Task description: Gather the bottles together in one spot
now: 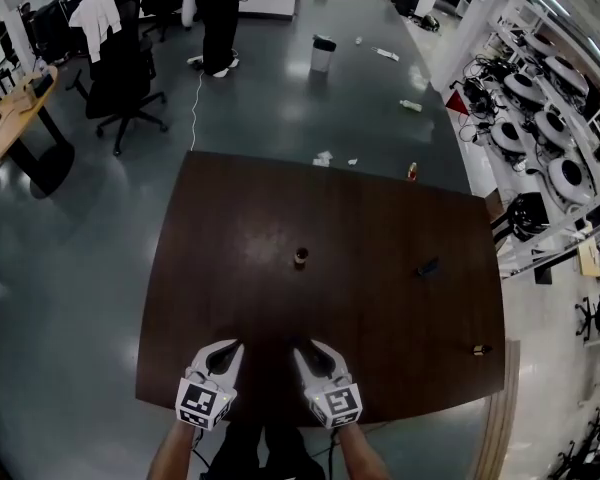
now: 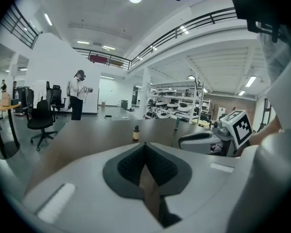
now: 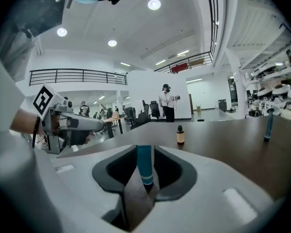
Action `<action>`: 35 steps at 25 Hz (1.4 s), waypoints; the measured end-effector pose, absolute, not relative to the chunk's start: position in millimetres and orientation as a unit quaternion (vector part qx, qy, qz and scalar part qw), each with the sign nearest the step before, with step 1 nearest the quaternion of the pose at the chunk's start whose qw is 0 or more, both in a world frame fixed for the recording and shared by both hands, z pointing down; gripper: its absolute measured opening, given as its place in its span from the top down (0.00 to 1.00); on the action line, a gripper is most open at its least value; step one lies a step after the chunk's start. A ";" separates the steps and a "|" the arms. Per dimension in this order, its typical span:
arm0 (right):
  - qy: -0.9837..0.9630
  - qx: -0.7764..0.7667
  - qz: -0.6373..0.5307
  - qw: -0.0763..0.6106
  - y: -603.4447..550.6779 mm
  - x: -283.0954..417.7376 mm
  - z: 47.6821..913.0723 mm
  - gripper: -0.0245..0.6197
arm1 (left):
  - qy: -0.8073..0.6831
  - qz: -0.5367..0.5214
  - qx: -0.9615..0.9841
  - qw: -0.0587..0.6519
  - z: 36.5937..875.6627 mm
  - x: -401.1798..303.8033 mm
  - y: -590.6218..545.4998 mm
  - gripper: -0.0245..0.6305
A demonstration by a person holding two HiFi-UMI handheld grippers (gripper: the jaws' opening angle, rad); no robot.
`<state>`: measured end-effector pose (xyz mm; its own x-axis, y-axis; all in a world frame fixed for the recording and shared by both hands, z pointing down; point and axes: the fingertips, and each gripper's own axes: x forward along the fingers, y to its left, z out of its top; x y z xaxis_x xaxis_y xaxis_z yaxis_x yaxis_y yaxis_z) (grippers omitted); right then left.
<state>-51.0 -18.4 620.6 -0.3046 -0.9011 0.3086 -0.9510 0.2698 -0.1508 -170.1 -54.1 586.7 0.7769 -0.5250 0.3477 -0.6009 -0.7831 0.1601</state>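
While the right tool pinches a slim blue bottle upright between its pads, the left tool has its jaws pressed together with nothing between them. Both hover over the near edge of the dark tabletop. A small amber bottle stands near the middle of it. A dark blue bottle sits well to its right. A red bottle stands at the far edge.
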 end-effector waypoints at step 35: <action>-0.563 0.821 0.089 0.017 70.6 73.9 467.6 0.96 | -0.007 0.085 0.993 0.086 463.8 -3.0 13.4 0.96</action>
<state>73.9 70.6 467.6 0.3501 -0.9220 0.1654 -0.9281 -0.3653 -0.0724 -3.0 13.4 463.8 0.9854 0.0000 0.1704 -0.0294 -0.9851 0.1696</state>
